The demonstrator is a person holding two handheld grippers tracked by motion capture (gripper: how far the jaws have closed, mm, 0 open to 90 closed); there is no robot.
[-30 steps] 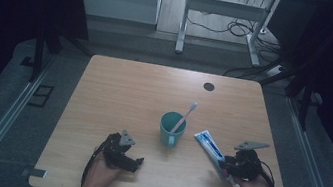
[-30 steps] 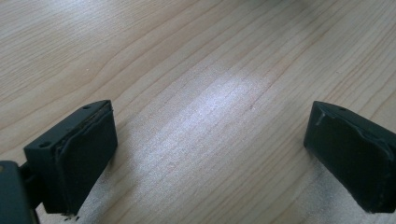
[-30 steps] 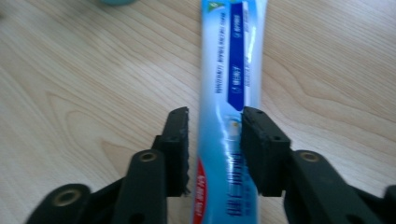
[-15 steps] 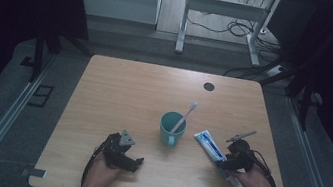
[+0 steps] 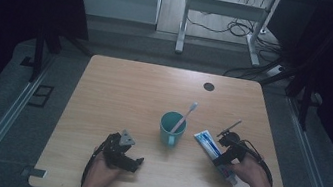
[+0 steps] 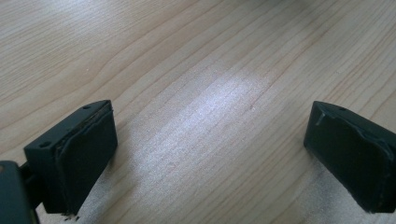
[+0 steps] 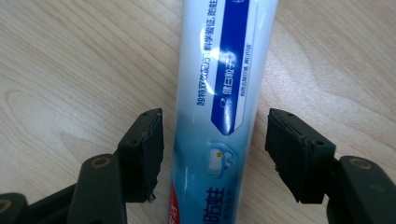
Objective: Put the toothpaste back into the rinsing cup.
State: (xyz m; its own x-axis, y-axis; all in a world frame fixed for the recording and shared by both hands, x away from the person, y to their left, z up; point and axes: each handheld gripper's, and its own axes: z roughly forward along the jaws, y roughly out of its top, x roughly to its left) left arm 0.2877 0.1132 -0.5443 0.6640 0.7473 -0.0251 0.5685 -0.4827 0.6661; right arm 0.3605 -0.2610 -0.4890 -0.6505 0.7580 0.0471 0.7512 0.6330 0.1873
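Observation:
A white and blue toothpaste tube [image 5: 206,142] [image 7: 219,88] lies flat on the wooden table [image 5: 130,87], right of a teal cup [image 5: 171,130] that holds a white toothbrush [image 5: 186,114]. My right gripper [image 5: 224,152] [image 7: 212,140] straddles the tube; its jaws have just been opening. Both pads [image 7: 149,149] stand off the tube's sides with small gaps. At the front left of the table my left gripper [image 5: 135,161] [image 6: 210,154] rests low, open, with bare wood between its pads [image 6: 88,154].
A dark round grommet [image 5: 208,86] sits near the table's far edge. The person's hands come in over the front edge. Beyond the table are a white frame's legs [image 5: 182,30] and cables [image 5: 235,28] on the floor.
The right gripper has slid left along the tube toward the cup, and its jaws stand wider apart. The left gripper has kept still.

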